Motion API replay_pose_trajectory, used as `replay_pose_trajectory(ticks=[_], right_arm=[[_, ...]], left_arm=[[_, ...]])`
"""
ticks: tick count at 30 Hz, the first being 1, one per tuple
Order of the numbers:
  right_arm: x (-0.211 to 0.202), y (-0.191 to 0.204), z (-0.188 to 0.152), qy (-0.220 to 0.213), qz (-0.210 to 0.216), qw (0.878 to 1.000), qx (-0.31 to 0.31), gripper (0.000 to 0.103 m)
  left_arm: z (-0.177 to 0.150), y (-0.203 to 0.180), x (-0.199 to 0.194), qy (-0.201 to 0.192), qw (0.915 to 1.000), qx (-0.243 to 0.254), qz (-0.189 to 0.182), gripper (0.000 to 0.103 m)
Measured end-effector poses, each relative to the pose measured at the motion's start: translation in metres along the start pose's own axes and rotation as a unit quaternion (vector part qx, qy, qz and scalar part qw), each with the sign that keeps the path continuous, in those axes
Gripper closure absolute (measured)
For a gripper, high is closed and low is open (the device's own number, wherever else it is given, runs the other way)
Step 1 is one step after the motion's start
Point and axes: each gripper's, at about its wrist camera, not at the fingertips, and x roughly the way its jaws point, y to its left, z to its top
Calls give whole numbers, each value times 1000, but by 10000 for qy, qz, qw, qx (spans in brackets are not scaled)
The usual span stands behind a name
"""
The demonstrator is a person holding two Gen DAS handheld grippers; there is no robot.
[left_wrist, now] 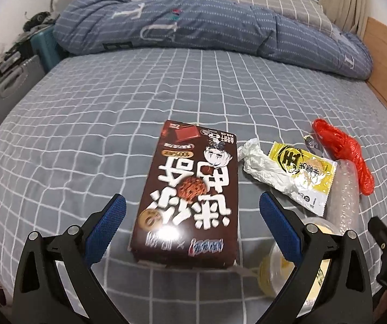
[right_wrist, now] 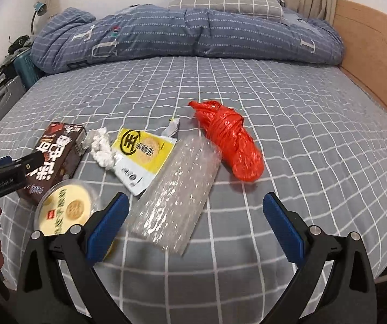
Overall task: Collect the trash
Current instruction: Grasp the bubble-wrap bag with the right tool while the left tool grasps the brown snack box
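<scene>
Trash lies scattered on a grey bedsheet with a white grid (right_wrist: 301,124), all of it toward the near edge of the bed. From the left wrist view, the left gripper (left_wrist: 192,221) stands wide open with its blue-padded fingers (left_wrist: 107,229) on either side of a dark brown cardboard snack box with white lettering (left_wrist: 190,189), which lies flat between them, untouched. At two o'clock from the box sit a crumpled white tissue (left_wrist: 261,167) and, overlapping it, a yellow and white foil snack packet (left_wrist: 306,175).

From the right wrist view, the right gripper (right_wrist: 196,221) also gapes wide and holds nothing. A clear bubble-wrap roll (right_wrist: 177,189) lies between its fingers, slanting toward one o'clock. A knotted red plastic bag (right_wrist: 228,140) rests at one o'clock, touching the roll's far end. A round clear plastic lid with a yellow label (right_wrist: 66,210) lies at nine o'clock, just beside the box and partly behind the left finger. A small torn silver wrapper (right_wrist: 173,128) sits at the packet's far corner. At the far end of the bed a rumpled blue striped quilt (right_wrist: 193,35) lies across the sheet.
</scene>
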Motion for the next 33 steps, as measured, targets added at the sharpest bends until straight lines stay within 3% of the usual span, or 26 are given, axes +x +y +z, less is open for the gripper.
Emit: replay_pose_trajectory(ticks=[11, 19, 31, 33], right_arm=[[35, -6, 14, 424, 148, 9988, 208, 13], [42, 6, 9, 581, 161, 9981, 81, 18], [53, 4, 6, 818, 280, 9959, 266, 23], [55, 6, 5, 857, 276, 9957, 208, 28]], left_arm=[[6, -12, 33, 374, 9987, 237, 249, 6], [0, -10, 42, 391, 9977, 269, 484, 6], [-6, 3, 48, 548, 9977, 104, 388, 6], [-9, 4, 52, 614, 9977, 25, 286, 6]])
